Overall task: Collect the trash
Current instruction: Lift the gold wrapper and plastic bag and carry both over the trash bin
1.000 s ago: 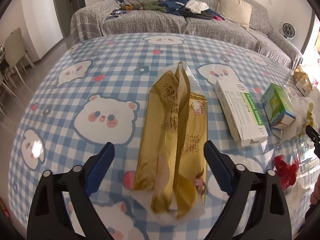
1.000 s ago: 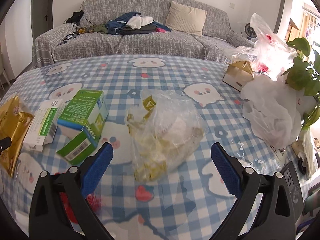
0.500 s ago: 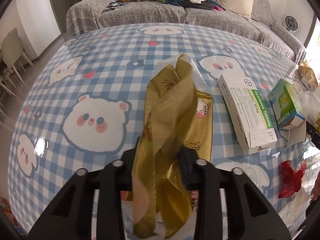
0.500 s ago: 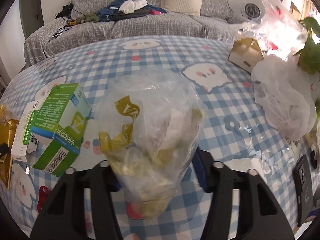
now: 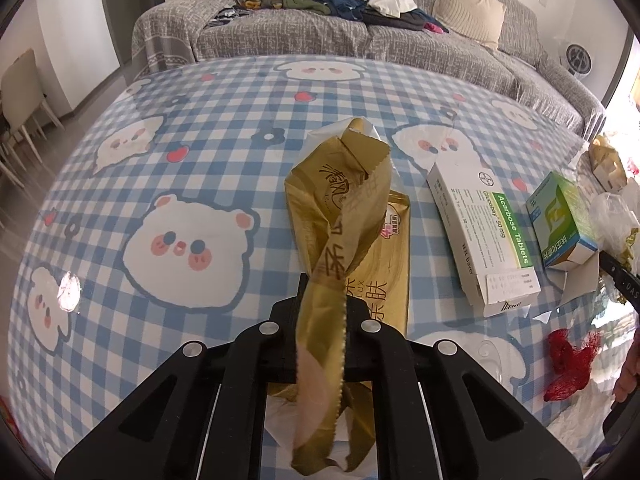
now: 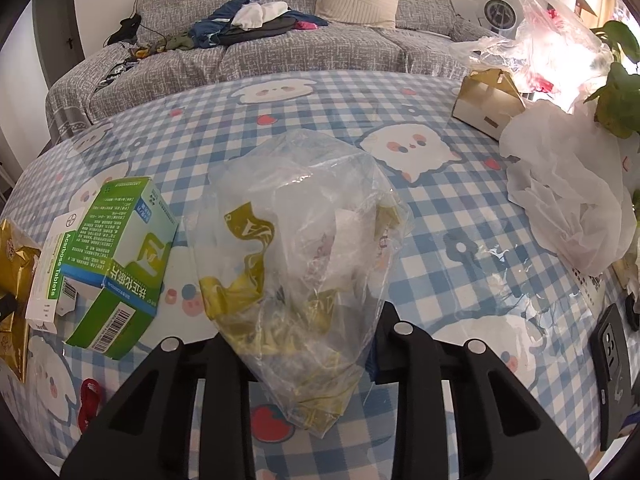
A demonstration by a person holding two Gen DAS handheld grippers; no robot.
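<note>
Left tongs: clenched on the gold wrapper, which stands up from the desk.
Right tongs: clamped around the clear plastic bag of scraps, mid-desk.
Left of the bag: green box, white tablet box.

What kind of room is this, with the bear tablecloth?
Probably a home living room: a grey sofa piled with clothes sits behind the table, and a leafy houseplant stands at its edge.
</note>
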